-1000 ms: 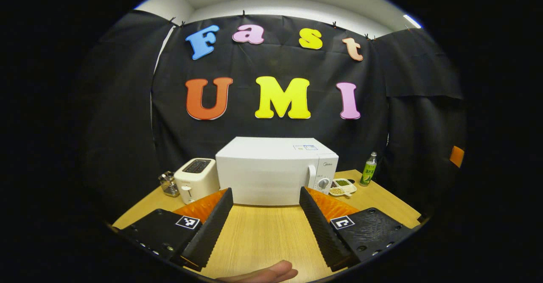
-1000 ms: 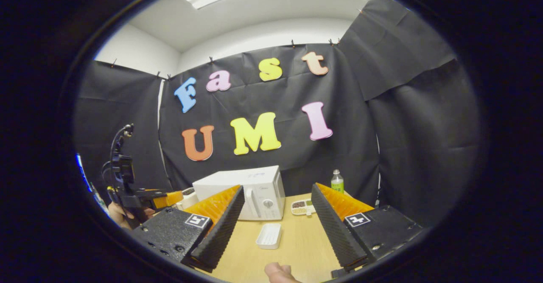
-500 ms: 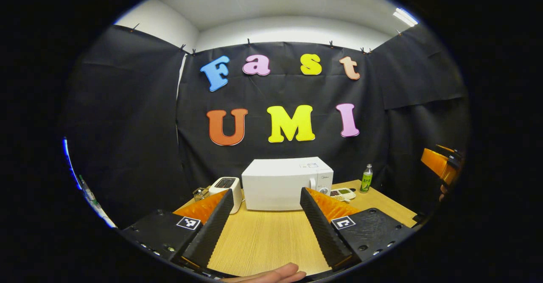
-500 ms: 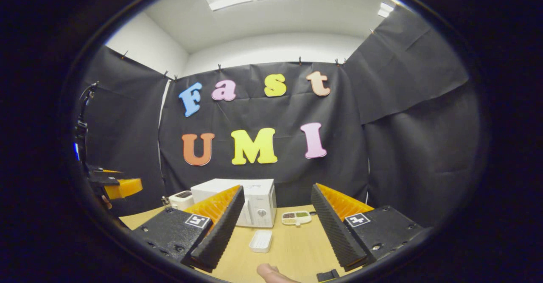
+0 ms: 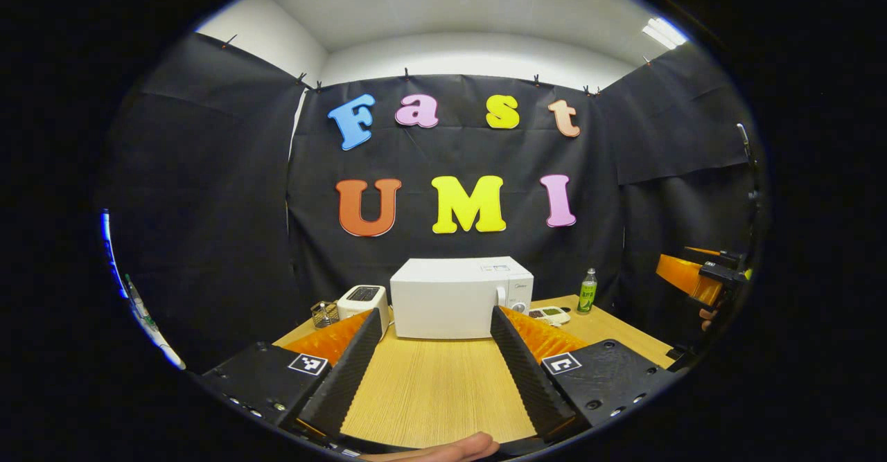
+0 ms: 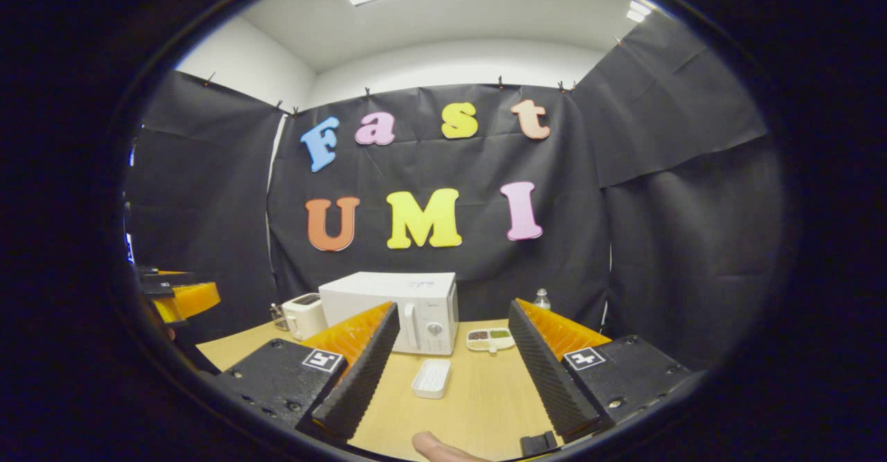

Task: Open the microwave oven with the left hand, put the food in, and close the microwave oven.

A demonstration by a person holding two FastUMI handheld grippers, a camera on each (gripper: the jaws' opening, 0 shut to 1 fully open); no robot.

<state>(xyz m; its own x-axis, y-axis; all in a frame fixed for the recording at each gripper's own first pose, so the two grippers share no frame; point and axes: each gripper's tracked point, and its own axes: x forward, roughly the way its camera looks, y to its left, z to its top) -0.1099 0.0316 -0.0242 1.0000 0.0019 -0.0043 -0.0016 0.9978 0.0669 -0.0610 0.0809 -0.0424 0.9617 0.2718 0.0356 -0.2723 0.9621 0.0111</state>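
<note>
Both tools hang above the worktop (image 5: pixel 429 386) with fingers spread, gripping nothing: my left tool (image 5: pixel 433 372), my right tool (image 6: pixel 450 372). Microwave (image 5: pixel 454 299) sits shut at the back, food tray (image 6: pixel 490 338) just beside it.

You get no readable text: the microwave (image 5: pixel 454 298) badge and the bottle (image 5: pixel 587 291) label are too small.

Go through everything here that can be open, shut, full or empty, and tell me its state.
Microwave: door shut.
White tray: empty, on the table in front of the microwave.
Food dish: filled compartments, beside the microwave.
Bottle: upright, capped.
Toaster: slots empty.
Left hand-held gripper: open, holding nothing.
Right hand-held gripper: open, holding nothing.
</note>
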